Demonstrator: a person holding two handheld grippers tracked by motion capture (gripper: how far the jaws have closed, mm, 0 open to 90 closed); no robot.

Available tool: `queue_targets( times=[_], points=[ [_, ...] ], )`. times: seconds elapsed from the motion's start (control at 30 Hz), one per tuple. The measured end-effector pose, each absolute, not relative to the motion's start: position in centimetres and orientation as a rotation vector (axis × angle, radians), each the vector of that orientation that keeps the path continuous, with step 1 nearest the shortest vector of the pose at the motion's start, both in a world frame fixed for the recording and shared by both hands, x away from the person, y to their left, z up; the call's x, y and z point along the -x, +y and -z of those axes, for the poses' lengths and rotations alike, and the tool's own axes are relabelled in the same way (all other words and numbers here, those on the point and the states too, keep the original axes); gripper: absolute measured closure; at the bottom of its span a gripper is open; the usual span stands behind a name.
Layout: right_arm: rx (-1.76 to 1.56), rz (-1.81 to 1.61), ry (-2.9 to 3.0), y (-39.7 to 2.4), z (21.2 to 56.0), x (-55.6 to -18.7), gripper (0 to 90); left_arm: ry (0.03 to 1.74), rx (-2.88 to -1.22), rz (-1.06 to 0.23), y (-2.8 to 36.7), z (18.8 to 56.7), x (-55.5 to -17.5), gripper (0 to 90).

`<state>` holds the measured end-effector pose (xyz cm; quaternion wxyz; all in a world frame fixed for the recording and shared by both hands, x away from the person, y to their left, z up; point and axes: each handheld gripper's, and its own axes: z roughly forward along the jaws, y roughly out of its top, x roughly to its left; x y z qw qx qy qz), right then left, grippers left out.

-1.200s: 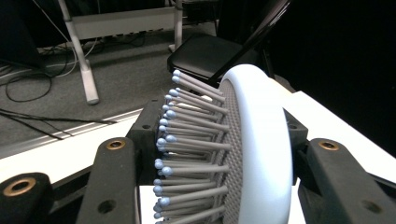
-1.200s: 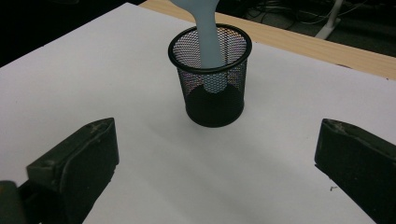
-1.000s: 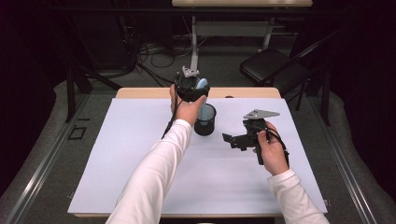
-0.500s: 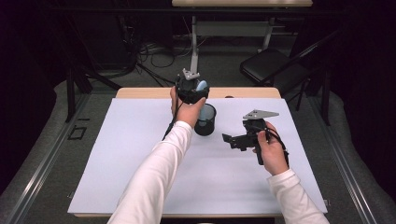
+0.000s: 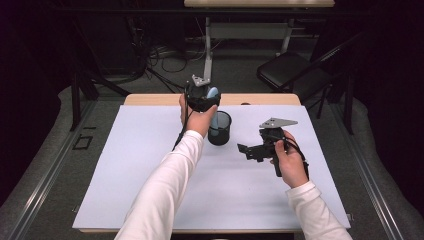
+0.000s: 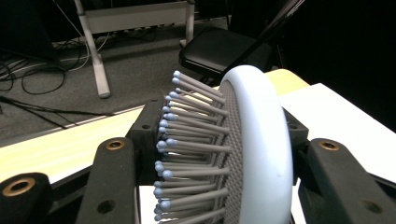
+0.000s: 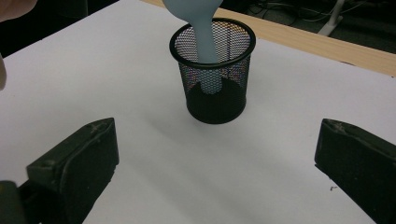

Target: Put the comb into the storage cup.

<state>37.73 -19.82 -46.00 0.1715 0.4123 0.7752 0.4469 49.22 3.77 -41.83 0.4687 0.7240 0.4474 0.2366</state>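
The left gripper [image 5: 202, 95] is clamped on the head of a pale blue plastic hairbrush with grey bristles [image 6: 243, 154], whose handle dips into a black wire-mesh cup [image 7: 212, 70] on the white table cover [image 5: 125, 165]. Nearby, the right gripper [image 5: 248, 150] hovers with jaws spread, holding nothing.

A black mesh cup [image 7: 213, 70] stood on the white sheet [image 7: 93, 74] near the table's far edge [image 7: 327, 46], a pale blue brush handle [image 7: 201, 32] inside it. The right gripper [image 7: 217, 177] gaped wide.
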Motion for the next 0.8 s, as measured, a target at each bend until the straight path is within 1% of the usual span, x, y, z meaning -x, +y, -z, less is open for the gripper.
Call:
queue_targets(
  times=[0.8],
  points=[
    [-1.160, -1.273, 2.204, -19.72, 46.01, -37.70, 0.0, 1.126, -1.746, -0.563, 4.13, 42.10, -49.38, 47.4]
  ],
)
